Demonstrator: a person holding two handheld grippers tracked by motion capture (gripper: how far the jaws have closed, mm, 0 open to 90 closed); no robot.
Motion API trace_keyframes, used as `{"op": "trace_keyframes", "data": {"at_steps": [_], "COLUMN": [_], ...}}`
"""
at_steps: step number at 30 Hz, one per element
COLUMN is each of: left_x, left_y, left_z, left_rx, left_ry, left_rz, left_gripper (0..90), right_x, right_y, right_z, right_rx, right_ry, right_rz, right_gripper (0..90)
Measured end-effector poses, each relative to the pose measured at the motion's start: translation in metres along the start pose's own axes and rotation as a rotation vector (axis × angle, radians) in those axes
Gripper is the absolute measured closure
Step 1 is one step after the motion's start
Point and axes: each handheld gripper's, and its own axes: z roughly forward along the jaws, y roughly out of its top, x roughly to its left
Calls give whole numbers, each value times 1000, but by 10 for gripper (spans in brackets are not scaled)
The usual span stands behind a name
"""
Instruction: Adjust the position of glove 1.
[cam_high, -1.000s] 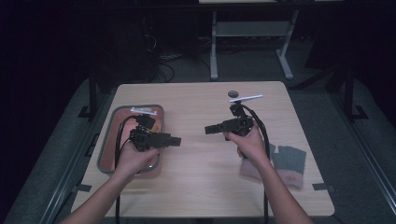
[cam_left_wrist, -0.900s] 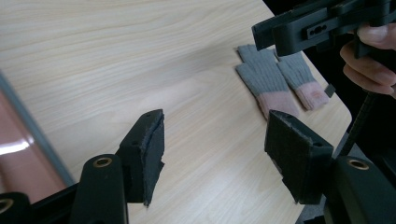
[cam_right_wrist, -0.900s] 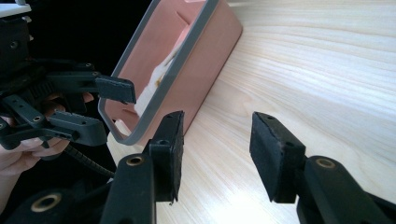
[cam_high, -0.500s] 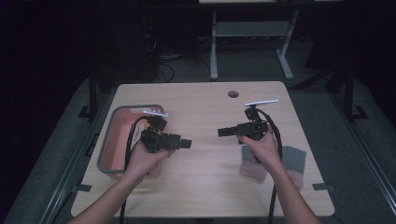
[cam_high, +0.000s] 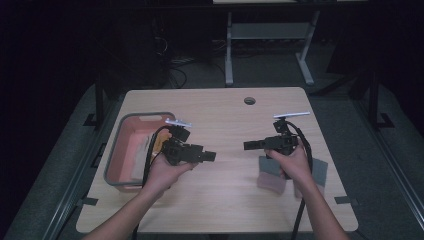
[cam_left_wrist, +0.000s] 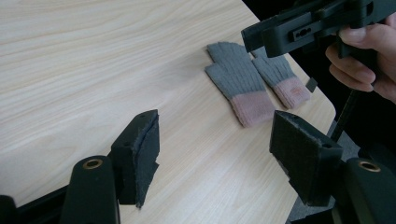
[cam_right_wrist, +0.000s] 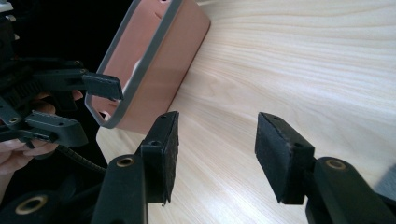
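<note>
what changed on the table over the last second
Both grippers drew back toward the person: the left gripper off the pink bin, the right gripper near the gloves. Their empty jaws have just been opening. Bin and gloves stayed put.

left gripper (cam_high: 209, 156): jaws empty, just been opening | right gripper (cam_high: 248, 145): jaws empty, just been opening
</note>
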Motion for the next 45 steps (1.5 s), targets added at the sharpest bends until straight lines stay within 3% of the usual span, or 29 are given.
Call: {"op": "trace_keyframes", "data": {"at_steps": [20, 39, 45], "left_x": [-22, -37, -40], "left_y": [-1, -7, -11], "left_z": [35, 72, 83], "left_rx": [2, 25, 37], "left_ry": [-35, -91, -86], "left_rz": [47, 59, 69], "left_gripper": [293, 287, 287], "right_x": [-27, -56, -60], "right_y": [-35, -67, -74], "right_z": [-29, -57, -64], "right_rx": [-14, -5, 5], "right_ry": [-77, -279, -345], "right_rz": [4, -11, -14], "right_gripper": [445, 461, 476]}}
